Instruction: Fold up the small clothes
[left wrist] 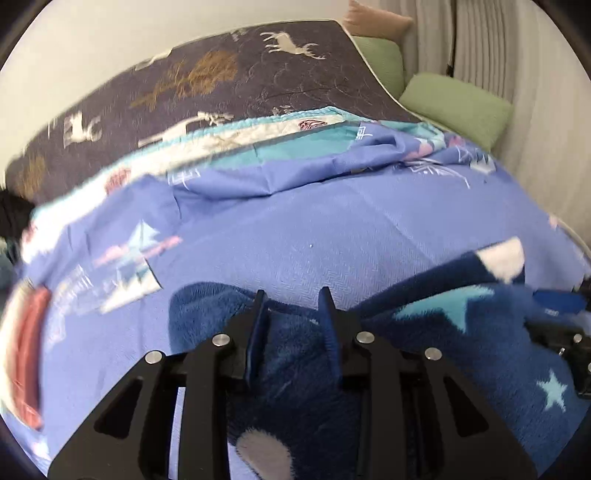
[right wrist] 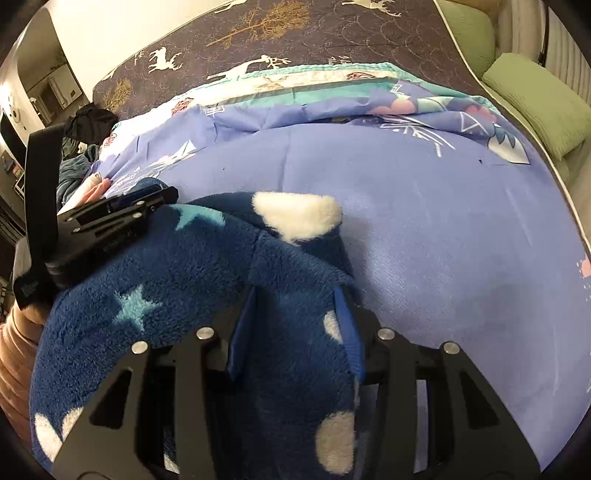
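A dark blue fleece garment (left wrist: 424, 332) with light blue stars and white patches lies bunched on a periwinkle bed cover (left wrist: 332, 229). My left gripper (left wrist: 292, 293) stands over the garment's left part. Its jaws are apart, the blue pads are bare, and fleece lies in the gap. In the right wrist view the garment (right wrist: 192, 258) fills the lower left. My right gripper (right wrist: 295, 291) straddles a fold of it, jaws apart, with the pads' inner faces showing. The left gripper (right wrist: 168, 195) reaches in from the left edge, and the right gripper (left wrist: 561, 332) shows at the far right in the left wrist view.
The bed cover (right wrist: 443, 221) spreads wide to the right of the garment. Behind it lies a dark quilt with deer (right wrist: 332, 33). Green pillows (right wrist: 535, 99) line the right side. A dark clothes heap (right wrist: 88, 122) sits far left. A person's hand (right wrist: 96, 192) and pink sleeve (right wrist: 14, 350) show.
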{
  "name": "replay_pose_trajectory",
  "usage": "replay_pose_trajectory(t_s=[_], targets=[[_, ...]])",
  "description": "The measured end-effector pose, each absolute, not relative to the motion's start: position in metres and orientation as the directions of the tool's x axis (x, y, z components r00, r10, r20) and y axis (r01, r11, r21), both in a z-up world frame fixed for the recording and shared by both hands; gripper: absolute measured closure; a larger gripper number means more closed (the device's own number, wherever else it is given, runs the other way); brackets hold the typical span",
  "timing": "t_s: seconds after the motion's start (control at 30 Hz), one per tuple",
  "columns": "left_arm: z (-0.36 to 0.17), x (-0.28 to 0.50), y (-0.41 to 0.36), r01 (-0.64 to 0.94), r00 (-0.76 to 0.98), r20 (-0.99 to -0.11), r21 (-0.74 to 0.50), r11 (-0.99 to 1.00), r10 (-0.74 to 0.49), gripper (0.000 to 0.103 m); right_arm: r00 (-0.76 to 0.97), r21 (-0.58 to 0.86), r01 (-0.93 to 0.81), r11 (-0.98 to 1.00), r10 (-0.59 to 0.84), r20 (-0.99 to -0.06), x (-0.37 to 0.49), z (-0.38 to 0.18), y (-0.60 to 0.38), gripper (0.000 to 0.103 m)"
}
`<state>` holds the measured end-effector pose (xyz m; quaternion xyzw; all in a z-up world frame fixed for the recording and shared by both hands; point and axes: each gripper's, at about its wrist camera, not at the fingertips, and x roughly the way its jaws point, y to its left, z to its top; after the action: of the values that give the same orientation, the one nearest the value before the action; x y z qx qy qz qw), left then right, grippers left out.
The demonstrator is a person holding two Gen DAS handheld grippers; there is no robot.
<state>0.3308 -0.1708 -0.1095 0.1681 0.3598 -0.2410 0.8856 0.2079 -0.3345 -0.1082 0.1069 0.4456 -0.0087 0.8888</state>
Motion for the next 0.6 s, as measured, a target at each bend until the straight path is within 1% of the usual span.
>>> replay_pose_trajectory(t_s=[0.1,0.13,0.17,0.2,0.23,0.3,0.37,0.4,0.43,0.47,0.5,0.53,0.57,0.6], targets=[[-0.084,0.312,-0.164,0.544,0.669,-0.681,0.178,0.82,-0.296,0.066,0.64,0.196,0.116,0.974,0.078,-0.764,0.192,-0.093,-0.335,0.059],[-0.072,0.301,-0.16,0.543,0.69,-0.66,0.2,0.816,-0.297,0.061,0.658,0.203,0.125,0.971,0.072,-0.75,0.18,-0.082,-0.335,0.059],[-0.062,0.289,-0.154,0.549,0.703,-0.641,0.212,0.809,-0.308,0.058,0.677,0.214,0.126,0.969,0.074,-0.732,0.167,-0.072,-0.335,0.059],[-0.05,0.271,-0.145,0.579,0.699,-0.622,0.202,0.79,-0.353,0.055,0.701,0.24,0.111,0.964,0.095,-0.707,0.151,-0.061,-0.333,0.059],[-0.041,0.256,-0.138,0.602,0.692,-0.607,0.186,0.776,-0.391,0.047,0.719,0.268,0.089,0.959,0.124,-0.684,0.137,-0.052,-0.331,0.059],[-0.028,0.222,-0.121,0.638,0.679,-0.572,0.149,0.755,-0.461,0.045,0.743,0.314,0.027,0.949,0.191,-0.641,0.103,-0.037,-0.323,0.059],[-0.023,0.185,-0.108,0.698,0.628,-0.554,0.092,0.71,-0.546,0.044,0.754,0.322,-0.03,0.946,0.233,-0.614,0.074,-0.033,-0.311,0.059],[-0.025,0.17,-0.103,0.72,0.606,-0.548,0.071,0.69,-0.576,0.041,0.747,0.323,-0.061,0.944,0.258,-0.613,0.06,-0.037,-0.303,0.059],[-0.033,0.156,-0.1,0.739,0.581,-0.555,0.052,0.672,-0.595,0.031,0.727,0.333,-0.073,0.94,0.279,-0.628,0.052,-0.047,-0.297,0.056],[-0.047,0.149,-0.102,0.747,0.558,-0.589,0.049,0.663,-0.585,0.027,0.697,0.341,-0.064,0.938,0.287,-0.657,0.051,-0.059,-0.295,0.052],[-0.074,0.144,-0.109,0.744,0.543,-0.649,0.077,0.663,-0.534,0.026,0.655,0.35,-0.034,0.936,0.286,-0.7,0.052,-0.082,-0.29,0.051],[-0.091,0.143,-0.11,0.725,0.563,-0.645,0.085,0.684,-0.516,0.024,0.657,0.342,-0.029,0.939,0.276,-0.702,0.051,-0.097,-0.287,0.051],[-0.099,0.146,-0.103,0.713,0.55,-0.632,0.017,0.701,-0.545,0.024,0.674,0.311,-0.042,0.95,0.257,-0.693,0.049,-0.101,-0.282,0.051],[-0.1,0.154,-0.097,0.703,0.509,-0.644,-0.071,0.708,-0.57,0.022,0.689,0.258,-0.046,0.965,0.217,-0.691,0.045,-0.099,-0.276,0.051]])
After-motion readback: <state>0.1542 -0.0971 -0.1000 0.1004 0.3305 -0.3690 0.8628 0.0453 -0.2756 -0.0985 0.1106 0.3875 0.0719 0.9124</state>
